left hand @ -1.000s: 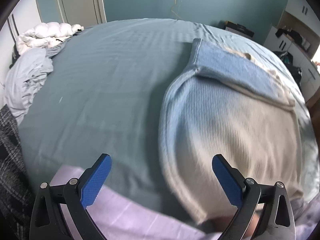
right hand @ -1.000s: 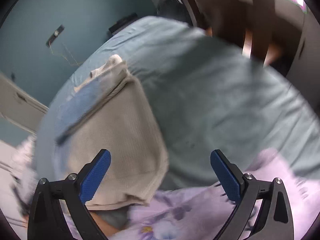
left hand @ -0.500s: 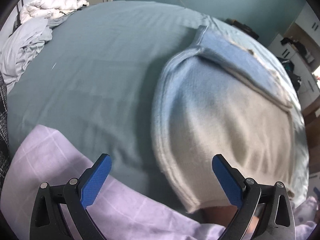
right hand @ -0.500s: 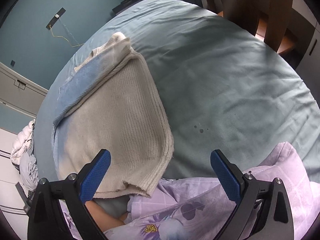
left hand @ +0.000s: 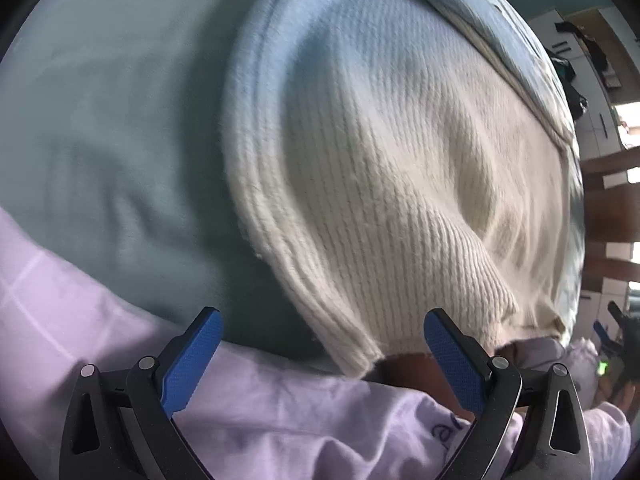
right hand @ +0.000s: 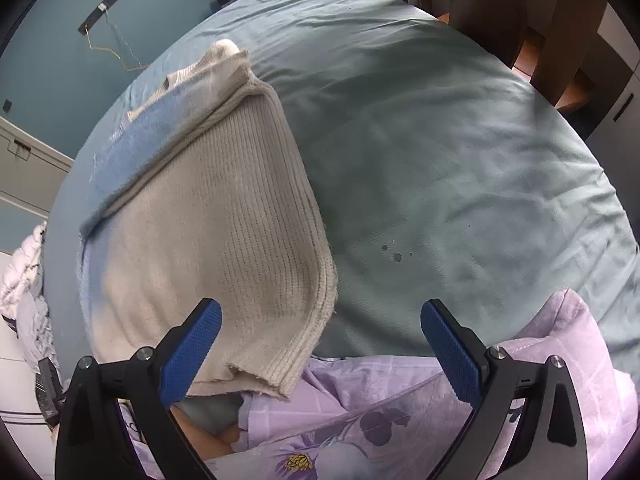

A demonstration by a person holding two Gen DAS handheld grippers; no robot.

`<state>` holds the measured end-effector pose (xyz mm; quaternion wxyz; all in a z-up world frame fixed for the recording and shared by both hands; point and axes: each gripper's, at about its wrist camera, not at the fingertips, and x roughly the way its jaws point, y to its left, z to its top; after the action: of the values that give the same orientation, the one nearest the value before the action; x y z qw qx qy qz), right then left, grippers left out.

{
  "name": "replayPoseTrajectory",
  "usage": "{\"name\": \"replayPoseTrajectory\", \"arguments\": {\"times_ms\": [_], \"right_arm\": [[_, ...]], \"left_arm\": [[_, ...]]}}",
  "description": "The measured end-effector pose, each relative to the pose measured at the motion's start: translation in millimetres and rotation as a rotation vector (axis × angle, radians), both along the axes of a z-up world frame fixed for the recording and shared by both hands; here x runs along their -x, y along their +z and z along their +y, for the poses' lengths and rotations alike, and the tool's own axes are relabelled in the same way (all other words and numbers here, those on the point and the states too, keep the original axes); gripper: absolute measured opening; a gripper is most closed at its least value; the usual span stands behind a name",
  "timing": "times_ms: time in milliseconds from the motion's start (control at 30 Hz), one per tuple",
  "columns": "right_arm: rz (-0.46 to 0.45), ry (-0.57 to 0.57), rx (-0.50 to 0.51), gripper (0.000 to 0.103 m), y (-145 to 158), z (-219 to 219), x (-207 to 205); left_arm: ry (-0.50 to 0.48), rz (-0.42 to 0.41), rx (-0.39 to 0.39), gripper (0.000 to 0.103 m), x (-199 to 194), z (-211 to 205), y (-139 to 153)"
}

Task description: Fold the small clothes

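No containers in either view. One knit sweater (right hand: 208, 220), cream shading to light blue, lies folded on the teal bedsheet (right hand: 460, 168); a blue sleeve (right hand: 148, 136) is laid across its far end, with a cream cuff (right hand: 224, 50) at the tip.

Counts: one sweater, two grippers, two blue pads per gripper, three or so small dark spots (right hand: 394, 254) on the sheet right of the sweater.

Left gripper (left hand: 322, 354): jaws spread wide, nothing between the pads; the sweater's near hem corner (left hand: 356, 356) hangs just ahead of the gap. Picture is motion-blurred. Right gripper (right hand: 320, 344): also spread wide and empty, its left pad in front of the sweater's near edge.

Lilac floral fabric (right hand: 400, 420) fills the bottom of both views, under the sweater's near hem.

Left view only: close ribbed texture, the other gripper (left hand: 618, 336) at far right, a shelf unit (left hand: 592, 60). Right view only: the sweater's whole outline, teal wall with a wire (right hand: 116, 46), wooden furniture (right hand: 568, 32), crumpled white bedding (right hand: 24, 272) at left.
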<state>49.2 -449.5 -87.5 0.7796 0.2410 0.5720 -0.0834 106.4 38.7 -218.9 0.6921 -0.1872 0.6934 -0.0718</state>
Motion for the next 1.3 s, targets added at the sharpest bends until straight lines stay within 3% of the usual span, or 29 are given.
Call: {"name": "replayPoseTrajectory", "arguments": {"times_ms": [67, 133, 200, 233, 300, 400, 667, 800, 900, 967, 1033, 1167, 1200, 1300], "right_arm": [[0.006, 0.006, 0.007, 0.098, -0.4, 1.5, -0.9], [0.011, 0.013, -0.004, 0.098, -1.7, 2.4, -1.3], [0.027, 0.019, -0.026, 0.098, -5.1, 1.8, -1.5], [0.040, 0.021, -0.042, 0.098, -8.4, 0.8, -1.7], [0.070, 0.024, -0.077, 0.098, -15.1, 1.9, -3.4], [0.123, 0.066, -0.150, 0.098, -27.6, 7.5, -6.9], [0.311, 0.162, -0.390, 0.098, -77.0, 38.9, -22.0], [0.463, 0.080, -0.458, 0.098, -114.2, 42.3, -22.7], [0.455, 0.003, -0.475, 0.098, -119.1, 31.7, -23.8], [0.456, 0.015, -0.452, 0.086, -116.9, 33.4, -25.2], [0.472, 0.061, -0.427, 0.059, -115.5, 40.6, -25.9], [0.416, 0.107, -0.373, 0.028, -95.8, 42.5, -25.0], [0.380, 0.105, -0.367, 0.013, -87.6, 41.7, -24.2], [0.231, 0.094, -0.357, 0.008, -59.2, 35.5, -18.5]], "left_arm": [[0.007, 0.011, -0.008, 0.098, -0.3, -1.3, -6.0], [0.016, 0.042, 0.007, 0.081, -1.9, -3.9, -14.8], [0.008, 0.051, -0.019, 0.072, -2.0, -9.8, -17.0], [0.001, 0.041, -0.027, 0.064, -1.0, -11.0, -15.5], [-0.035, 0.024, -0.027, 0.029, 2.4, -19.0, -11.2], [-0.041, 0.000, -0.028, 0.013, 7.4, -24.5, -6.9], [0.086, -0.188, 0.038, 0.011, 14.7, -0.8, 31.7], [0.110, -0.227, 0.053, 0.011, 14.3, 11.3, 38.4], [0.109, -0.227, 0.053, 0.010, 9.4, 11.6, 38.5], [0.110, -0.229, 0.056, 0.010, 12.1, 13.8, 41.0], [0.115, -0.232, 0.062, 0.010, 12.6, 18.1, 41.6], [0.141, -0.251, 0.074, 0.010, 17.0, 19.1, 42.6], [0.148, -0.265, 0.076, 0.010, 18.1, 19.9, 46.0], [0.155, -0.310, 0.062, 0.010, 21.7, 22.2, 59.5]]}}
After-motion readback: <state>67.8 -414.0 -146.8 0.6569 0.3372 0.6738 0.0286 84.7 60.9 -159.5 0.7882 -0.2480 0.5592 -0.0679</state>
